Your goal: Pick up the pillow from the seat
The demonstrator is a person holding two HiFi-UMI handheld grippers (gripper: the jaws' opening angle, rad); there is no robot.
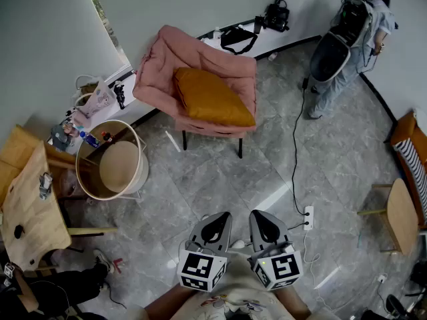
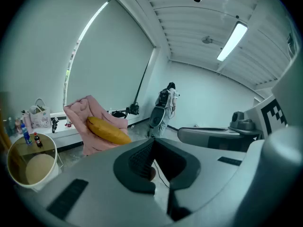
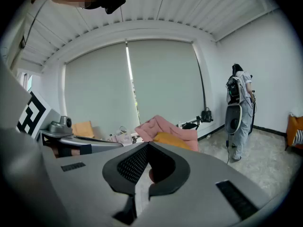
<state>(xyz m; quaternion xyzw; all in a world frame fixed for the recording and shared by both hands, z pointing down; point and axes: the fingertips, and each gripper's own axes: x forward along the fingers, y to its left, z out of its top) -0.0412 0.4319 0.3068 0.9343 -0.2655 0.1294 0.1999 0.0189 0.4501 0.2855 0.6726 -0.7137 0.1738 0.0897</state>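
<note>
A: So, how far along is the pick-up?

B: Hardly begun, I'd judge. The pillow (image 1: 213, 99), mustard-orange, lies across the seat of the pink armchair (image 1: 200, 52), up at twelve o'clock in the head view. Nothing touches it.

A: And the grippers?

B: Both sit low at six o'clock, side by side, close to the person's body. The left gripper (image 1: 219, 220) has its jaws fully together with nothing between them. The right gripper (image 1: 261, 219) is the same, closed and empty.

A: Do their own cameras agree?

B: Yes. In the left gripper view the jaws meet, and the pillow (image 2: 108, 130) shows beyond them toward ten o'clock, well apart. In the right gripper view it (image 3: 171, 139) sits past the closed tips near one o'clock, again far off.

A: What's left, then?

B: Everything, I'd say: crossing the grey floor (image 1: 220, 172), opening the jaws, closing on the pillow and lifting it off the seat.

A: Anything in the way?

B: A round basket (image 1: 137, 179) stands at nine o'clock. A person (image 1: 353, 39) stands at two o'clock, and a white power strip (image 1: 308, 217) lies at three o'clock of the grippers. None seems to sit on the straight path.
</note>
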